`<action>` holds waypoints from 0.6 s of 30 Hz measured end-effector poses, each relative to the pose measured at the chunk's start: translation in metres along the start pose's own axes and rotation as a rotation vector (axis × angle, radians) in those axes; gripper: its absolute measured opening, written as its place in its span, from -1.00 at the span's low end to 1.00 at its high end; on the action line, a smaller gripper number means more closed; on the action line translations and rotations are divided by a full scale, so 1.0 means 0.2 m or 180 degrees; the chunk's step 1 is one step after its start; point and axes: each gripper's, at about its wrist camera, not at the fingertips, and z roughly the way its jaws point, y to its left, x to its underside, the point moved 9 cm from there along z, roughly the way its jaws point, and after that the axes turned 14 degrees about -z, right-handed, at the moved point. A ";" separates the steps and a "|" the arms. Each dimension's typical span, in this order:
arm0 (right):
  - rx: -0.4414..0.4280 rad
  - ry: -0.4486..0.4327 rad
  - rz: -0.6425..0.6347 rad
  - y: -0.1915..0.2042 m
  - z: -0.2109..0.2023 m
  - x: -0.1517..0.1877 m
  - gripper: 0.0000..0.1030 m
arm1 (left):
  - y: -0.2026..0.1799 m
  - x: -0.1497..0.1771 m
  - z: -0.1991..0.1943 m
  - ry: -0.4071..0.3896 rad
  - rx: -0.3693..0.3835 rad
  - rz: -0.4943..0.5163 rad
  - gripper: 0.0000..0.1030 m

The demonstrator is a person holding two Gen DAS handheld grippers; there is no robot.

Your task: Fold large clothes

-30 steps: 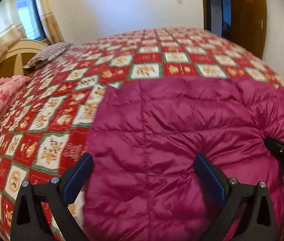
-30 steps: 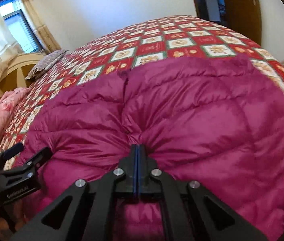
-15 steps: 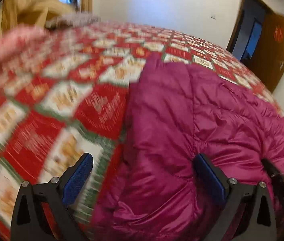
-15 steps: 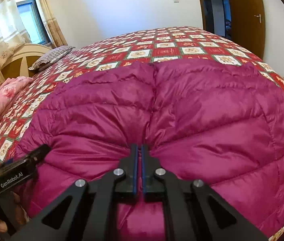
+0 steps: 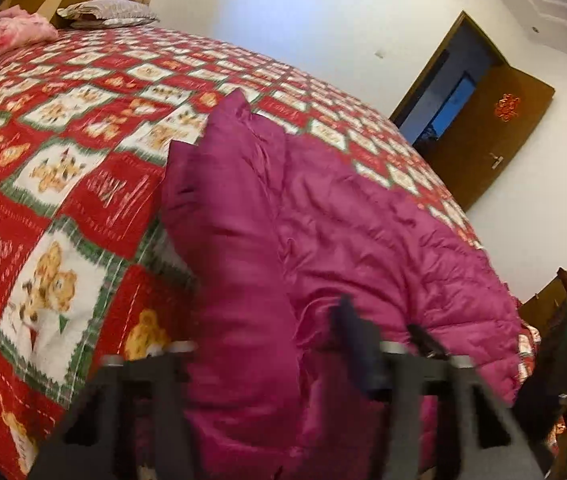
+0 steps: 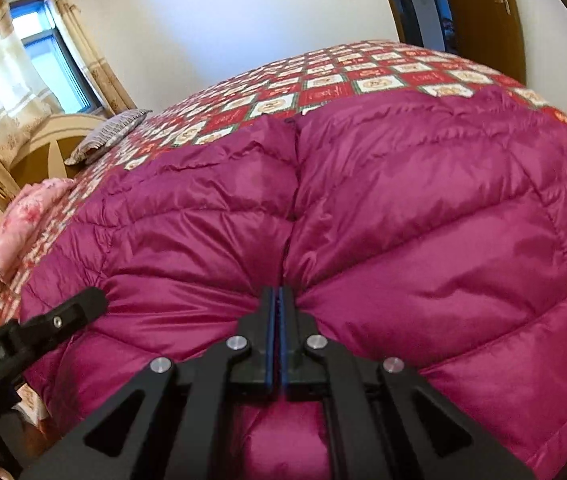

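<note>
A large magenta quilted down coat [image 6: 403,208] lies spread on the bed; it also shows in the left wrist view [image 5: 343,232]. My right gripper [image 6: 278,300] is shut on the coat's near edge, and the fabric puckers into its closed jaws. My left gripper [image 5: 267,344] sits at the coat's left edge. A thick fold of the coat stands between its fingers, but the view is blurred and the left finger is hidden behind the fold. The left gripper also shows in the right wrist view [image 6: 79,308], touching the coat's left edge.
The bed carries a red, white and green patchwork quilt [image 5: 63,152]. A pink blanket [image 6: 23,220] and a striped pillow [image 6: 107,136] lie by the headboard [image 6: 43,152]. A brown door [image 5: 483,132] stands open at the far right.
My left gripper has swung to the coat's left edge and its jaws have narrowed around a raised fold. My right gripper has stayed shut on the near edge and tilted slightly.
</note>
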 end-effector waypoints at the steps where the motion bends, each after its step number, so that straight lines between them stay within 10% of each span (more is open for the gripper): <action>1: -0.0042 -0.0002 0.0055 -0.01 0.00 0.00 -0.99 | -0.03 -0.02 -0.02 -0.0011 0.0059 0.0004 -0.54; 18: -0.0956 0.0102 0.0988 -0.13 -0.09 -0.02 -1.00 | -0.86 0.05 -0.27 -0.0311 0.0731 0.1322 -0.62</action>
